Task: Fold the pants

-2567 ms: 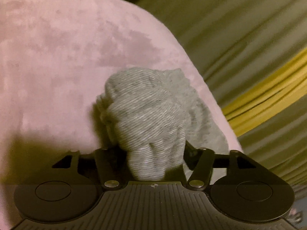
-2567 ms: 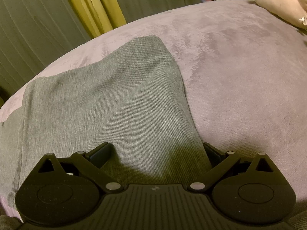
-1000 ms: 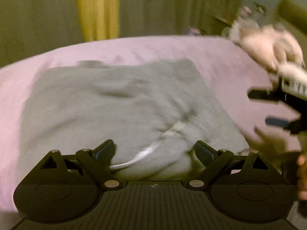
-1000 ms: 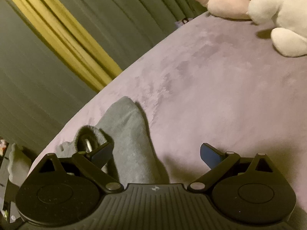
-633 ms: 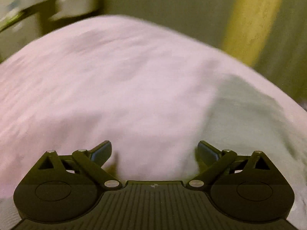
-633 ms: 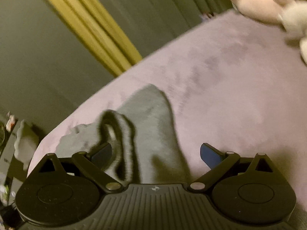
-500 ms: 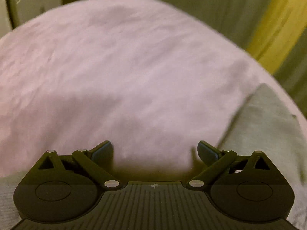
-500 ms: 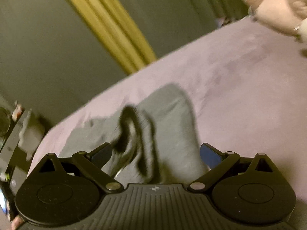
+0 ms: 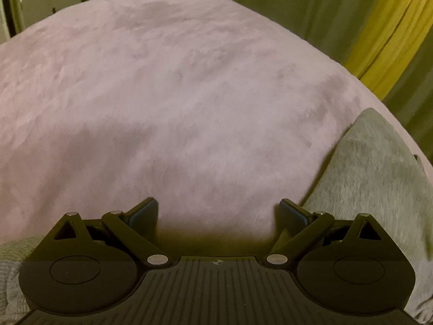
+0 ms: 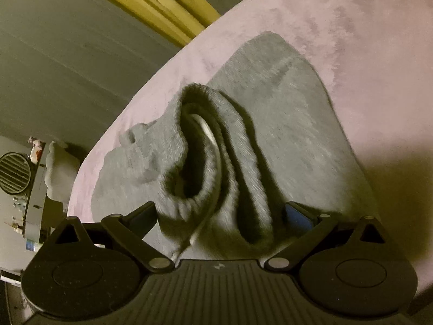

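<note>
One pair of grey knit pants (image 10: 286,124) is seen lying on a mauve plush bedspread (image 10: 379,40). The cloth is finely ribbed and soft, and it is laid flat over most of its length. At the near end the elastic waistband (image 10: 197,146) is rolled up into an open loop, and a white drawstring (image 10: 205,132) is shown inside that loop (a second stretch of it trails out below, toward the gripper body). The long axis of the pants is run from the waistband away to the far edge of the bedspread, where a rounded corner of cloth is pointed toward the yellow curtain (image 10: 151,2).

Two grippers are counted. The right gripper (image 10: 220,214) is held with its jaws spread wide on either side of the waistband; the cloth is not pinched, though whether a fingertip brushes it cannot be told through the blur. The left gripper (image 9: 217,212) is likewise held released, with only bare bedspread (image 9: 189,94) between its jaws. In that view a flat corner of the pants (image 9: 379,168) is seen just right of the right jaw, and another strip of grey cloth is glimpsed at the lower left edge.
</note>
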### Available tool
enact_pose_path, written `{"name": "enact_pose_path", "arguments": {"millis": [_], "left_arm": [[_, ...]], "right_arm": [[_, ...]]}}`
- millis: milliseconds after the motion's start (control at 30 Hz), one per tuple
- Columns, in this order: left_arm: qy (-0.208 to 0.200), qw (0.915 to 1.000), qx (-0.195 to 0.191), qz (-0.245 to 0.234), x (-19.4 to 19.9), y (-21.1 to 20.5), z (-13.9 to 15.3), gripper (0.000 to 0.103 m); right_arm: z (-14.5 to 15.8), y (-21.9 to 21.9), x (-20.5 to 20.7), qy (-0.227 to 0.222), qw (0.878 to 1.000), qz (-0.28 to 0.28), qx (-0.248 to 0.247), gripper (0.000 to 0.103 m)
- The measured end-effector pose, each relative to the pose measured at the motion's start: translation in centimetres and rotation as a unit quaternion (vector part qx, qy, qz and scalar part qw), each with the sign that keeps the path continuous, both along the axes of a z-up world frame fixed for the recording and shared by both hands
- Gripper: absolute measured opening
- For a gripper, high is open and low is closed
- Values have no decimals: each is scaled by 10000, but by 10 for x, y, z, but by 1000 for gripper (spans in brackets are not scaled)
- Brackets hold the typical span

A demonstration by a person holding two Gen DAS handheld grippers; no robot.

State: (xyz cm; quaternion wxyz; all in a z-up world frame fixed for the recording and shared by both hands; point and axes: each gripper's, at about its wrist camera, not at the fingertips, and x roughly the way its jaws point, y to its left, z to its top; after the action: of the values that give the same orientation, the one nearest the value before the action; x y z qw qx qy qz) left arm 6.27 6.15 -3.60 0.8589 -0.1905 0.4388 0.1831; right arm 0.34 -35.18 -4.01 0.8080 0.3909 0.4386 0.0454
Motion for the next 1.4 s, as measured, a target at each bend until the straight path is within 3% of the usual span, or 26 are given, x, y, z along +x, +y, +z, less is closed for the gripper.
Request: {"name": "enact_pose_path", "arguments": {"millis": [33,67,133,233,333,467,500,700,800,867,933,1000,1100,1167,1233,1333,1400], "left_arm": [[1,10000,7,-1,2,-1,-1,99],[4,10000,18,-2,2,-1,-1,99],[1,10000,11,-2,1,-2,0,99],[-9,10000,-7,22,1,-2,-1,99],[-12,10000,14,41,2,-2,-2,99],[-10,10000,1,88,1,0,-1,99],[-25,9999,-12,118,1,1,-1,99],[-270,9990,-116,348,-5,8,4,99],[-523,9972,-250,468,-12,14,10,99],[-596,9963,-363,502,-13,17,11,99],[-568,9963,-403,510,-13,19,10,99],[-517,9969,-362,467,-10,17,10,99],[-491,9979,-299,285,-8,12,10,99],[-477,9984,-245,178,-8,9,10,99],[-487,9984,-263,83,-8,7,10,99],[-490,9985,-229,-29,-7,5,10,99],[-497,9985,-200,-94,-7,1,10,99]], "right_arm": [[1,3,2,-43,10000,-10,-52,97],[3,5,5,-92,9999,15,-75,82],[7,11,6,-210,9996,25,-166,67],[8,16,6,-350,9990,51,-270,66],[1,18,12,-145,9998,115,-91,74],[11,34,16,-241,9982,87,-541,52],[16,38,16,-269,9979,24,-582,51],[71,49,10,-1060,9931,-234,433,44],[96,38,3,-1515,9774,-282,1446,43],[105,27,-6,-1734,9691,-357,1716,43],[105,15,-15,-1882,9696,-402,1508,44],[95,5,-23,-1727,9809,-512,737,44],[60,4,-25,-957,9899,-442,-946,44],[26,5,-21,-221,9877,-323,-1513,46],[16,3,-30,-385,9877,-409,-1460,47],[25,4,-32,-408,9878,-415,-1446,46],[33,1,-39,-736,9887,-436,-1231,46]]}}
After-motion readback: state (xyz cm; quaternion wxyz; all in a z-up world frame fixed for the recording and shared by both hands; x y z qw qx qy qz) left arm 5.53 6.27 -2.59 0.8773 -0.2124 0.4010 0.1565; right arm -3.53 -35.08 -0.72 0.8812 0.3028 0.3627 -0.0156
